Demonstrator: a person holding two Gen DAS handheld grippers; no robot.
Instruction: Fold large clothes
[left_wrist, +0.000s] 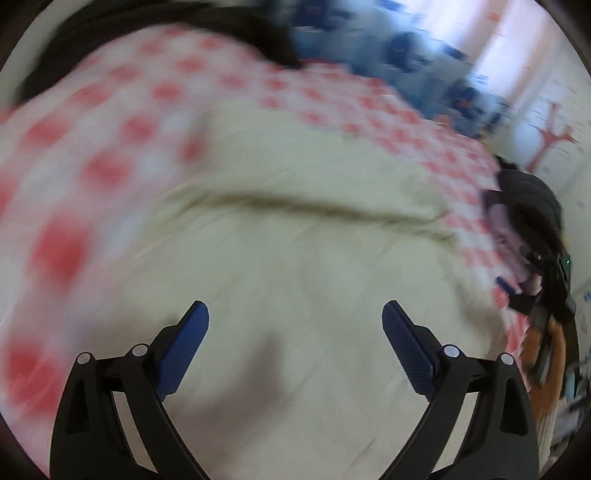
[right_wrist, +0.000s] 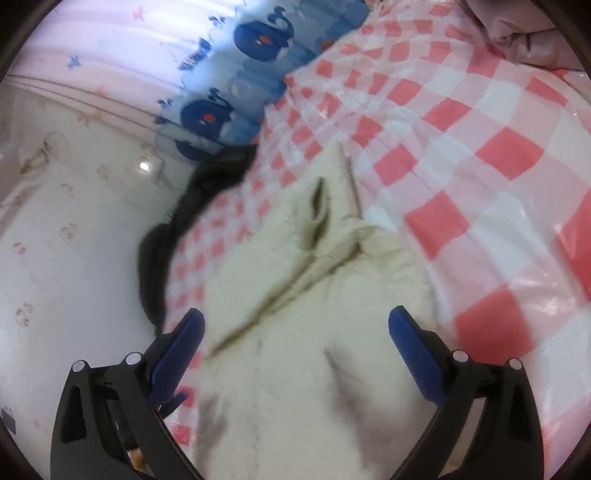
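Observation:
A large cream garment (left_wrist: 295, 240) lies spread on a red-and-white checked cloth (left_wrist: 110, 129), with a long crease across its middle. My left gripper (left_wrist: 295, 308) hovers over it, open wide, nothing between its blue pads. The left wrist view is blurred by motion. In the right wrist view the same cream garment (right_wrist: 295, 295) shows folds and a pocket-like slit. My right gripper (right_wrist: 297, 314) stands open above it, its pads apart from the fabric. At the right edge of the left wrist view a hand in a dark sleeve (left_wrist: 528, 199) holds the other gripper.
A dark garment (right_wrist: 192, 206) hangs over the checked cloth's (right_wrist: 480, 147) left edge, and shows as the dark garment (left_wrist: 184, 22) at the top. Blue whale-print fabric (right_wrist: 258, 40) lies beyond. A pale bundle (right_wrist: 517, 29) sits top right. White floor (right_wrist: 55, 240) is left.

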